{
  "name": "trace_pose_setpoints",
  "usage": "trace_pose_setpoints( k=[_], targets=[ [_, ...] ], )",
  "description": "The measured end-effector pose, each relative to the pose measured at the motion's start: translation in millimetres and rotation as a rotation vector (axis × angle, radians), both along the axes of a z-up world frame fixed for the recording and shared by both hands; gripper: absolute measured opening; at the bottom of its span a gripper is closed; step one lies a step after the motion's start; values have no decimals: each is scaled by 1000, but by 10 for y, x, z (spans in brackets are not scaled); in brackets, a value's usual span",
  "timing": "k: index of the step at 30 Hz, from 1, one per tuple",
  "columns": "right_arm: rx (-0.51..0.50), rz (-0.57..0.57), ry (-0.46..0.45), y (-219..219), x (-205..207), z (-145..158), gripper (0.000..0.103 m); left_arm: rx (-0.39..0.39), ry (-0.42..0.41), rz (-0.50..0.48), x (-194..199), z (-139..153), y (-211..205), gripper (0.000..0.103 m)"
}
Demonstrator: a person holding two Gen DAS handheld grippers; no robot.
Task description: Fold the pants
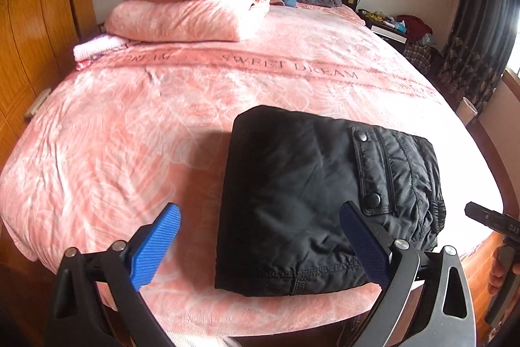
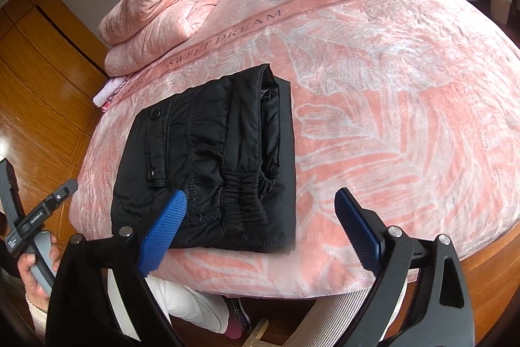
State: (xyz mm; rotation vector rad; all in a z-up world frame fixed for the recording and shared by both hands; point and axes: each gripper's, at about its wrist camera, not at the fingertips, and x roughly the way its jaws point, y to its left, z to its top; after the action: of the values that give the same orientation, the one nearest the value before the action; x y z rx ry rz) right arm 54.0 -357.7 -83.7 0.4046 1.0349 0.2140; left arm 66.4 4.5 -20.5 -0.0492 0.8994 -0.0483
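Left tongs [image 1: 260, 236]: spread wide, blue pads apart, pinching nothing. They hang above the bed's near edge; one pad shows in front of the bundle's near right part, but contact cannot be told.

Right tongs [image 2: 260, 218]: spread wide, empty, above the same near edge. In the right wrist view the left pad overlaps the bundle's near hem, the other pad stands over bare cover at 3 o'clock of it.

Pants [image 1: 325, 194]: black, padded, lying as a compact layered rectangle on the bed [image 1: 130, 126], close to its near edge.
- Long axis: in the left wrist view, 6 to 12 o'clock, away from the holder toward the headboard.
- Waist end: the gathered elastic band and snap pocket flap lie along the 3 o'clock side in that view; a smooth folded edge lies at 9 o'clock.
- Layers sit fairly flush; the open waist mouth shows in the right wrist view.

Step in hand, by judgement: folding looks finished or nearly so, both tools released.

Next move, by judgement: at most a light press to flatten the puffed top layer, or withdrawal.

Beyond: folded pink quilt [image 1: 195, 5] at 11 o'clock, well apart.
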Motion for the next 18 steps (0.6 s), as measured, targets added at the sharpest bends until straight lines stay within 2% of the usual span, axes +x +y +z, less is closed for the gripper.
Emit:
trace_pose_setpoints(
  k=[4,7,11,15,18],
  targets=[
    [58,-31,45,-30,99,-116,96,14,-24,-36,62,89,-108,99],
    [111,-24,21,-10,153,-141,98,22,-25,-56,134,75,-150,99],
    [127,0,4,67,257,-153,100,37,-6,-69,240,-23,-167,99],
    [103,-2,53,108,397,-259,100,-10,80,-100,413,-266,-77,99],
    [93,-7,77,73,455,-350,100,-78,206,-110,591,-566,120,99]
  ],
)
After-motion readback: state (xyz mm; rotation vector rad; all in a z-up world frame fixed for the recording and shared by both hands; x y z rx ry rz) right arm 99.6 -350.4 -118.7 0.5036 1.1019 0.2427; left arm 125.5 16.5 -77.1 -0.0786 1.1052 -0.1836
